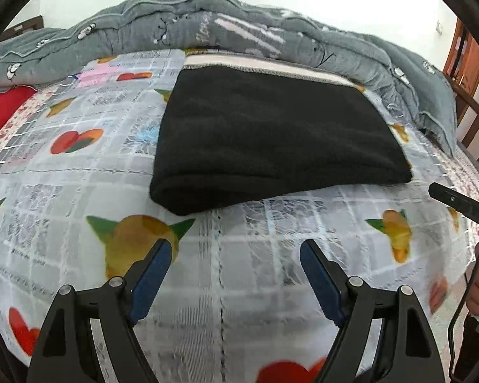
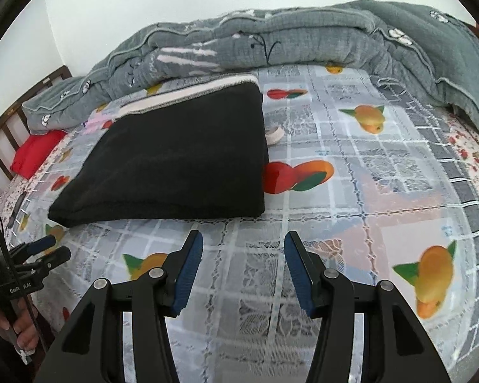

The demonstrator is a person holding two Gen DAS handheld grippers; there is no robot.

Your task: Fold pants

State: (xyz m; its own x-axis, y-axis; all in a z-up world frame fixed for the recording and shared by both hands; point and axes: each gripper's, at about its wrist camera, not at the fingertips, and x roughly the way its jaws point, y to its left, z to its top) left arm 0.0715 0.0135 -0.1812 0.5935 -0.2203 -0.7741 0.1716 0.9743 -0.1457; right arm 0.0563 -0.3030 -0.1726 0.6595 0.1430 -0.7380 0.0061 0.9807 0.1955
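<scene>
Your black pants (image 1: 271, 140) lie folded into a thick, roughly rectangular bundle on the bed (image 1: 79, 191), resting flat on the fruit-and-heart patterned bedspread (image 2: 383, 191). In the left wrist view the bundle's long axis runs across the picture from left to right, with the rounded fold edge facing you and the far edge up against a pale, grey-stitched band (image 1: 265, 67) that shows just beyond it. In the right wrist view the same bundle (image 2: 175, 162) sits left of centre, its near edge angled down toward the left and its right edge running away from you toward the rumpled grey quilt (image 2: 271, 41) heaped at the far side of the bed. A small pale round object (image 2: 274, 134), too small to identify, lies just beside the bundle's right edge. Your left gripper (image 1: 236, 255) hovers above the bedspread, short of the near fold, its 2 blue-padded fingers (image 1: 150, 281) spread wide with nothing between them. Your right gripper (image 2: 244, 252) is also open, less widely, empty, and clear of the pants. A red pillow (image 2: 36, 153) lies near the wooden bed rail (image 2: 3, 146).
</scene>
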